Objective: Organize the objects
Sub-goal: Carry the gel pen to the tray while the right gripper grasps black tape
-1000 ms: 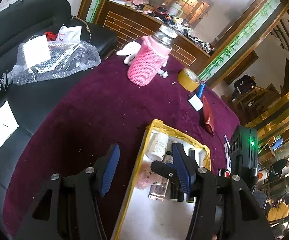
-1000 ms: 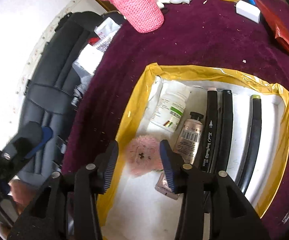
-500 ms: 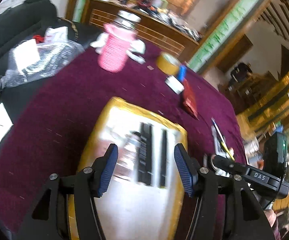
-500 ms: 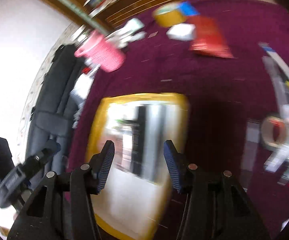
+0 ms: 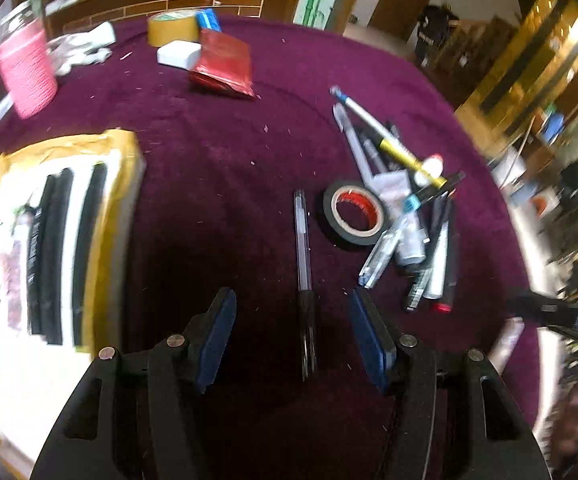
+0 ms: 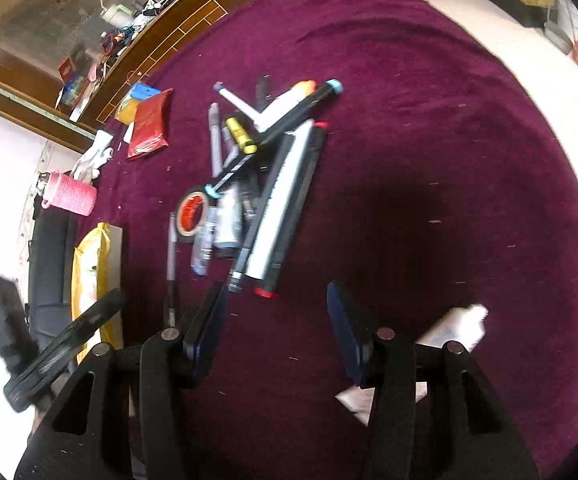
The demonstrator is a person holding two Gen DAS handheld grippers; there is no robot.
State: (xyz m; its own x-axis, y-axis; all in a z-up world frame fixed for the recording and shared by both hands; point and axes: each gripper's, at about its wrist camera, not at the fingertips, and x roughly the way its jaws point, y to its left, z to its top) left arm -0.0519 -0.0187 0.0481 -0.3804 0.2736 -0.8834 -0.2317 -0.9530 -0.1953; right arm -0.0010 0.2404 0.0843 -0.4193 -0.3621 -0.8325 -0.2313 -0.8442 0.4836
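Now the left gripper (image 5: 291, 322) hangs released over a clear pen (image 5: 303, 248); right gripper (image 6: 275, 314) released, markers (image 6: 277, 204) at eleven o'clock.

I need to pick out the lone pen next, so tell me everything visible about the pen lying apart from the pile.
The pen is slim, with a clear plastic barrel and a dark grip end. It lies flat on the purple cloth, alone, beside the black tape roll without touching it. In the left wrist view its dark end sits between the open fingers of the left hand-held gripper, which do not touch it.
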